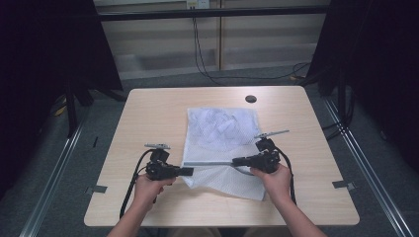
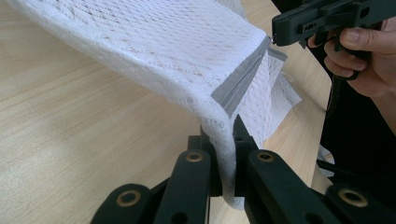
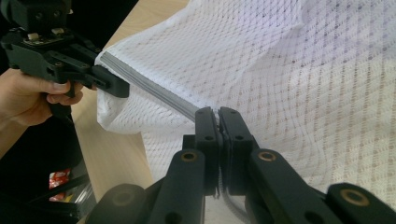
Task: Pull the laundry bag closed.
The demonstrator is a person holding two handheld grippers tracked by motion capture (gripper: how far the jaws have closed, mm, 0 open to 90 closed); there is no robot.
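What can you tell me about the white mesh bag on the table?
The white mesh laundry bag is soft netting with a grey zipper strip across it. It lies mostly flat on the wooden table, something pale bundled inside. The left hand-held gripper and right hand-held gripper pinch the zipper's ends, lifting that edge taut.

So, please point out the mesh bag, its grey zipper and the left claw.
mesh bag (image 1: 222, 126), high view, flat upper part.
grey zipper (image 2: 238, 86), left gripper view, middle of strip.
left claw (image 2: 223, 161), left gripper view, between fingertips.
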